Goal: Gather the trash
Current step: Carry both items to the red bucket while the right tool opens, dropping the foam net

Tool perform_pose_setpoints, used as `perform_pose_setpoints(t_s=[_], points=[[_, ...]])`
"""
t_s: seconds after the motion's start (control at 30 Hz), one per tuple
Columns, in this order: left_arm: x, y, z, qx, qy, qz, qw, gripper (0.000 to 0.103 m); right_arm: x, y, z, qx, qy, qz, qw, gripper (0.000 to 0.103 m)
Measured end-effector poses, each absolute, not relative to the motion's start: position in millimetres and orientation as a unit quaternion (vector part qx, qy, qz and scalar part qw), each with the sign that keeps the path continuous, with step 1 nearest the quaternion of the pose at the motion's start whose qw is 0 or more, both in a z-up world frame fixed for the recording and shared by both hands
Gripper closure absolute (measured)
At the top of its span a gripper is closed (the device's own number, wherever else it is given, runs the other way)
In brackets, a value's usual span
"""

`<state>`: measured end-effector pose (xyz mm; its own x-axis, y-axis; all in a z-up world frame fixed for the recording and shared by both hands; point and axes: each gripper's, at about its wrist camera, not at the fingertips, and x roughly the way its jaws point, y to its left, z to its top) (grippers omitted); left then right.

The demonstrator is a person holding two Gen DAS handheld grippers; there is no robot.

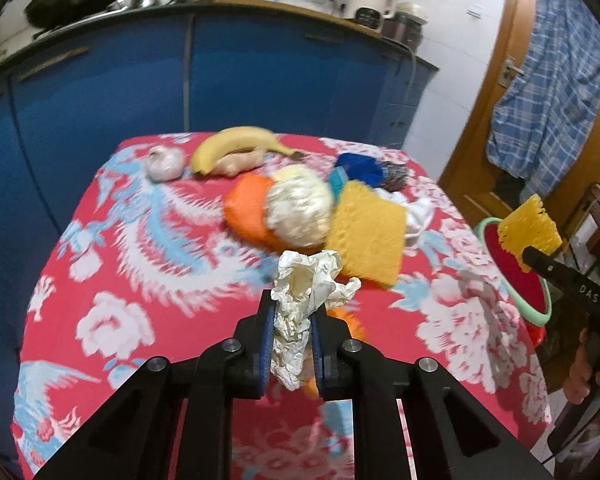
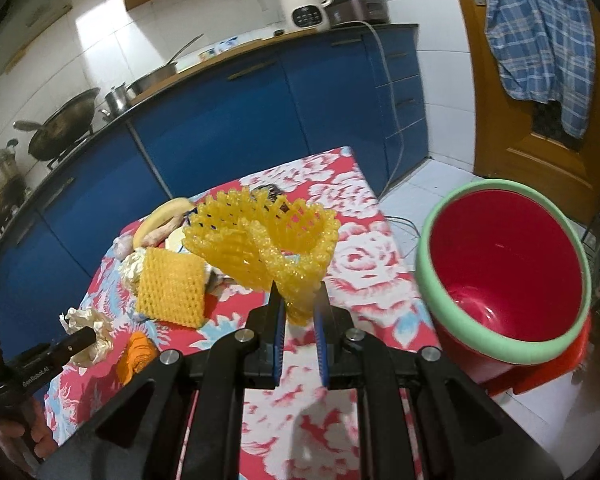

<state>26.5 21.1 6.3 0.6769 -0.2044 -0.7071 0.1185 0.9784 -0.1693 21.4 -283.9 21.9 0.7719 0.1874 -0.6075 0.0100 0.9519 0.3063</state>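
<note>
My left gripper (image 1: 294,300) is shut on a crumpled wad of white paper (image 1: 308,280), lifted a little above the red flowered tablecloth (image 1: 140,260). In the right wrist view the same paper (image 2: 88,320) shows at the left gripper's tip (image 2: 88,334). The right gripper (image 2: 300,300) is shut on a yellow foam fruit net (image 2: 260,240), held up over the table's right side. A red bucket with a green rim (image 2: 500,188) stands on the floor just right of the table. From the left wrist view, the net (image 1: 528,224) hangs in front of that bucket (image 1: 520,284).
On the cloth lie a second flat yellow net (image 1: 364,236), an orange piece (image 1: 248,208), a pale round lump (image 1: 300,212), a banana (image 1: 236,146), garlic (image 1: 164,162) and blue cloth (image 1: 360,166). Blue cabinets stand behind the table, and a wooden door is at the right.
</note>
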Motion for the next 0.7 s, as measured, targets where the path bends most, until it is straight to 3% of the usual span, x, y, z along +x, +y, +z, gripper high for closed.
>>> perform_pose_setpoints(t_s=[0.7], points=[[57.7, -106.6, 35.7, -0.002, 0.369, -0.215, 0.904, 0.087, -1.8, -384.6, 0.5, 0.204, 0.338, -0.08, 0.915, 0.087]])
